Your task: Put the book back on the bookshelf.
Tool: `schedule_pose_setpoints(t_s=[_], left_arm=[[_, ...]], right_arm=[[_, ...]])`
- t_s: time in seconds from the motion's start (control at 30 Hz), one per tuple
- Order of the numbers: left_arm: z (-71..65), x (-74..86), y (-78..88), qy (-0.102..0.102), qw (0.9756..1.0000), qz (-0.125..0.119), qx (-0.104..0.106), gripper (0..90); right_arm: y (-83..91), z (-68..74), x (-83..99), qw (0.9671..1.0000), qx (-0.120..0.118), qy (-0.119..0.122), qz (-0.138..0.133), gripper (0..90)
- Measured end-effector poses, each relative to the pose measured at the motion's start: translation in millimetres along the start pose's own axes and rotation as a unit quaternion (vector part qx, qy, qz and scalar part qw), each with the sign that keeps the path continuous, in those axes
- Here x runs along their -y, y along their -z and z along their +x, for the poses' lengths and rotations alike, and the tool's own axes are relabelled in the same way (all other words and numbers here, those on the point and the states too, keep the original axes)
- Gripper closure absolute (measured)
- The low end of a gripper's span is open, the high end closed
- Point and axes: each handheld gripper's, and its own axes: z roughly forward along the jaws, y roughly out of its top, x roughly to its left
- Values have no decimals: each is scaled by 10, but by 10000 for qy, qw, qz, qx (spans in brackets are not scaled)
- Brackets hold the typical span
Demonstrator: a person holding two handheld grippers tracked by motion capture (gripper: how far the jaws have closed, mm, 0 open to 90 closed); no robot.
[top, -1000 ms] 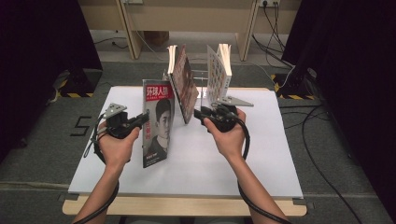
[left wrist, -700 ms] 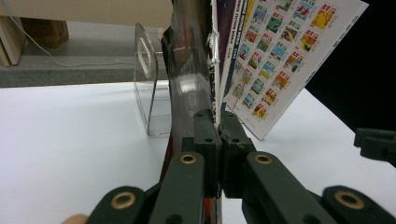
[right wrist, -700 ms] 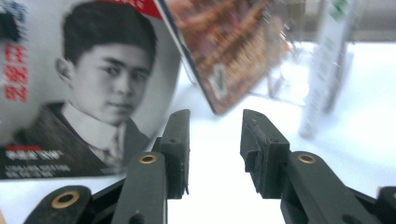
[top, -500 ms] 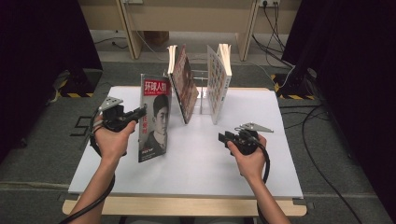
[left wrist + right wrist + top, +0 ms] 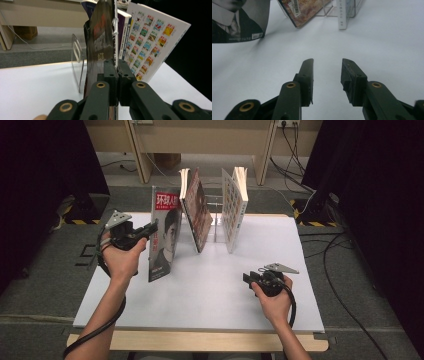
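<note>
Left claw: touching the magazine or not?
Touching. In the left gripper view the left claw has its jaws shut on the edge of the magazine; the high view shows the magazine held upright.

Count's on: three printed items on the white surface [image 5: 210,290]. One magazine [image 5: 164,235] with a portrait cover, upright near the left edge. One dark-covered book [image 5: 197,210] leaning toward the far edge, in the middle. One book with a grid of small colour pictures [image 5: 231,207] on its cover, just right of it. One clear rack [image 5: 215,215] with see-through dividers between those two books. Two claws in play: left claw [image 5: 152,227] at the magazine, right claw [image 5: 247,279] near the right edge. Two hands, one per claw.
</note>
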Motion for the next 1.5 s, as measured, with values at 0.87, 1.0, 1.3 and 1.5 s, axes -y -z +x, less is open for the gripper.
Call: schedule_pose_setpoints(t_s=[0.87, 1.0, 1.3, 1.5], left_arm=[[13, -193, -354, -16, 9997, -256, -31, 874], [16, -229, -414, -13, 9994, -331, -44, 874], [37, -262, -570, 26, 9988, -481, -114, 874], [65, -286, -682, 34, 9981, -590, -165, 873]], right_arm=[[-50, -54, 67, 9999, 78, -37, 63, 623], [-56, -56, 71, 9999, 88, -21, 79, 623], [-63, -66, 84, 9999, 83, -55, 115, 624], [-86, -66, 98, 9999, 76, 24, 138, 623]])
